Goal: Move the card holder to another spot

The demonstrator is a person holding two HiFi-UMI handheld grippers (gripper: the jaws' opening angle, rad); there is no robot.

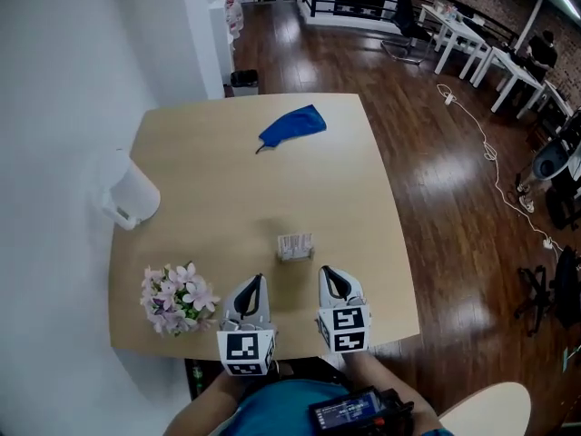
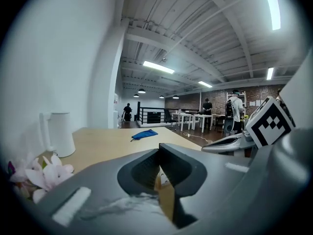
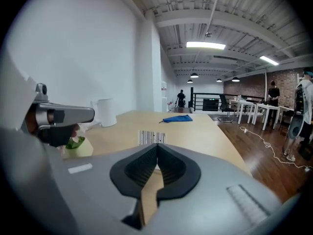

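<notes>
Head view: one card holder (image 1: 295, 246), one jug (image 1: 132, 196), one cloth (image 1: 292, 126), one bouquet (image 1: 177, 298).

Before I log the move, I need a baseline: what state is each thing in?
Card holder: upright on table, untouched.
Blue cloth: lying crumpled.
White jug: upright.
Flowers: on table, untouched.
Left tool: shut, empty.
Right tool: shut, empty.

On the table (image 1: 209, 171), the card holder (image 1: 294, 246) stands right of the flowers (image 1: 176, 298), cloth (image 1: 292, 125) far behind.
</notes>
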